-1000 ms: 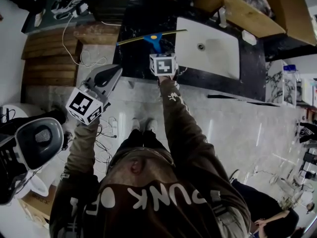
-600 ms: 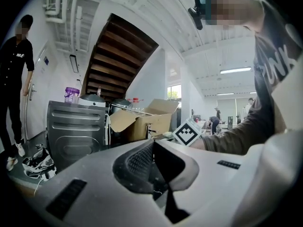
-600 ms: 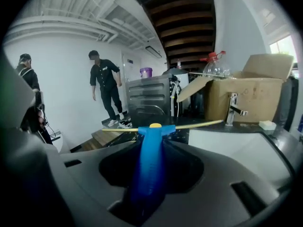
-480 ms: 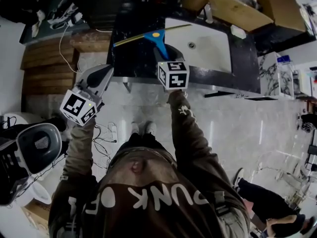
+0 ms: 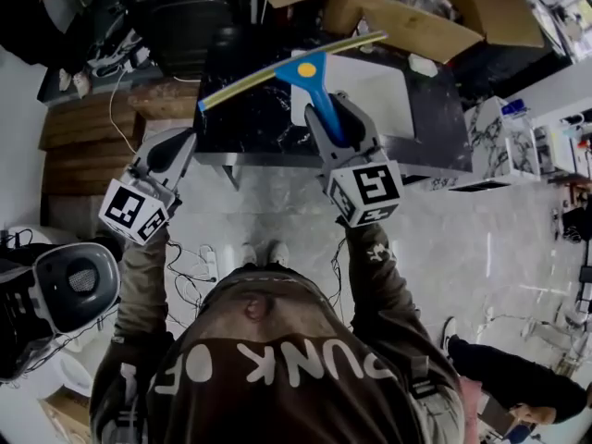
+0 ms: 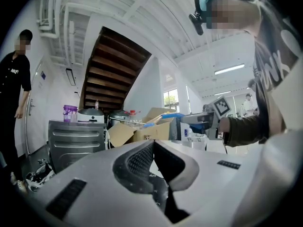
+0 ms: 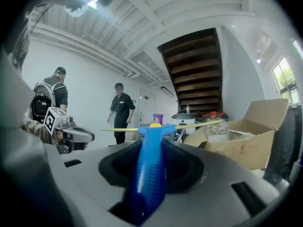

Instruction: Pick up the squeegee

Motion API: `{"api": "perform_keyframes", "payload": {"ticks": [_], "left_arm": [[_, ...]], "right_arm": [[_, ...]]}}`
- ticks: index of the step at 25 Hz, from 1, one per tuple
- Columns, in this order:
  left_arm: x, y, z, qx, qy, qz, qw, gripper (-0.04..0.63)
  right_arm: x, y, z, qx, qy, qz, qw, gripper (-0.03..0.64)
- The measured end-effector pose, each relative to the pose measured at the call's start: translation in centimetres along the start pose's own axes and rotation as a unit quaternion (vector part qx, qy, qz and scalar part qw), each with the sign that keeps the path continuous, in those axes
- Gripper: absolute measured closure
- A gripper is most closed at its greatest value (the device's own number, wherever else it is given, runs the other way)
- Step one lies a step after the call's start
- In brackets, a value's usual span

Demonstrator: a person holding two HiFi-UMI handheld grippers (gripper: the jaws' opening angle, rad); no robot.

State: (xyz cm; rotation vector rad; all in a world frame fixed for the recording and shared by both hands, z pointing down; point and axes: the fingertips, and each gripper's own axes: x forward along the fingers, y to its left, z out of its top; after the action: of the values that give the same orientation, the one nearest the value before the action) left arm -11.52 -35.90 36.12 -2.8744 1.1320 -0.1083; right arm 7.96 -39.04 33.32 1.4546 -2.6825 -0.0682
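Observation:
The squeegee (image 5: pixel 319 95) has a blue handle and a long yellow-green blade. In the head view it hangs above the black counter (image 5: pixel 245 118), blade level and pointing away from me. My right gripper (image 5: pixel 338 128) is shut on the handle. In the right gripper view the handle (image 7: pixel 150 169) runs out between the jaws to the blade (image 7: pixel 189 125). My left gripper (image 5: pixel 166 155) is off to the left, apart from the squeegee. Its jaws meet at the tips with nothing between them, as the left gripper view (image 6: pixel 154 142) shows.
A white sink (image 5: pixel 393 95) is set in the counter. Cardboard boxes (image 5: pixel 416 21) stand behind it. Wooden steps (image 5: pixel 83 137) and a chair (image 5: pixel 69 285) are at the left, with cables on the floor. People stand nearby (image 7: pixel 120 110), (image 6: pixel 14 79).
The right gripper has risen toward me with the squeegee, lifting it off the counter. The left gripper has risen a little.

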Motion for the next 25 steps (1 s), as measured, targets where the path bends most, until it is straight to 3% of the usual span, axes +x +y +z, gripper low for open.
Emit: {"api": "perform_keyframes", "payload": {"ticks": [8, 25], "left_arm": [[-0.6, -1.7, 3.1, 0.019, -0.017, -0.011, 0.9996, 0.592], [0.0, -2.3, 3.0, 0.02, -0.012, -0.02, 0.9995, 0.592]], "right_arm": [[-4.3, 2.3, 2.5, -0.002, -0.048, 0.039, 0.998, 0.465], [-3.9, 3.6, 0.6, -0.004, -0.042, 0.062, 0.997, 0.465]]}}
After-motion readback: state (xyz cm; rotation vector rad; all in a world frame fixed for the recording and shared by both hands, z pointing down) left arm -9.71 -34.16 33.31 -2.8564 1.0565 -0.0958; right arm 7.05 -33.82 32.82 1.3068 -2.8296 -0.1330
